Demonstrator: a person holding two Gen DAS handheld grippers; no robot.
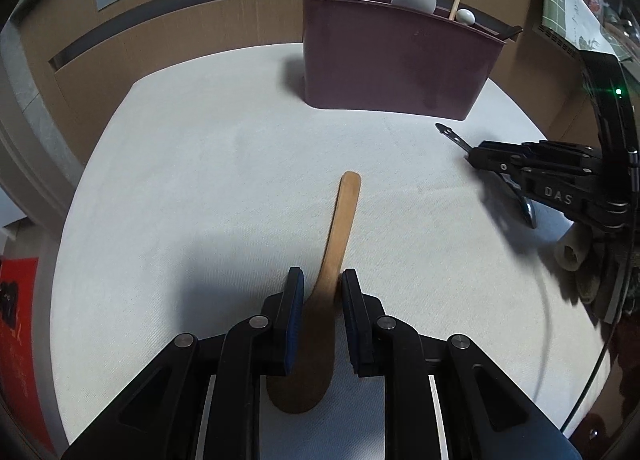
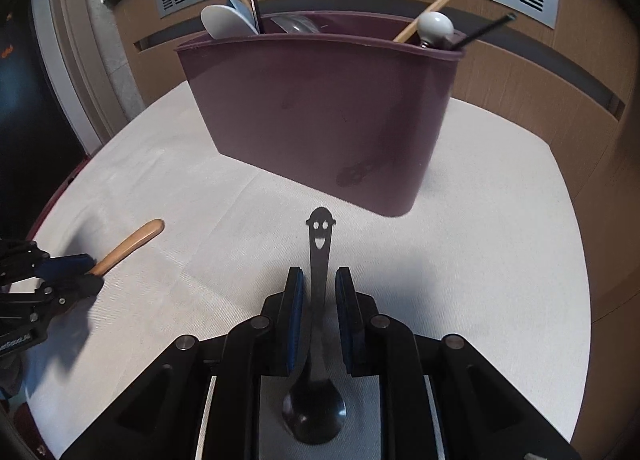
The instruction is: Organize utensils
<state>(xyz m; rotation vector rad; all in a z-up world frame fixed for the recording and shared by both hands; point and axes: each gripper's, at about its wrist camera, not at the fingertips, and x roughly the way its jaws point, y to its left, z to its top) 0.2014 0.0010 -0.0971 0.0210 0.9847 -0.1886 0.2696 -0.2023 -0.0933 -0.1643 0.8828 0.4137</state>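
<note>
Both hands are loaded here. The left gripper (image 1: 321,280) has its fingers clamped on a wooden spoon (image 1: 340,228), pinching it where the handle widens into the bowl, with the handle pointing forward over the white-clothed desk (image 1: 200,180) toward the purple utensil holder (image 1: 392,60). Over on the other side, the right gripper (image 2: 319,278) has its fingers closed on a dark metal spoon (image 2: 319,256) (the one with a smiley face cut into the handle tip), bowl tucked back under the camera and handle aimed at the holder's front wall, just short of it. The holder stands upright near the desk's far edge, with white spoons (image 2: 226,22) and chopsticks (image 2: 442,0) sticking out.
</note>
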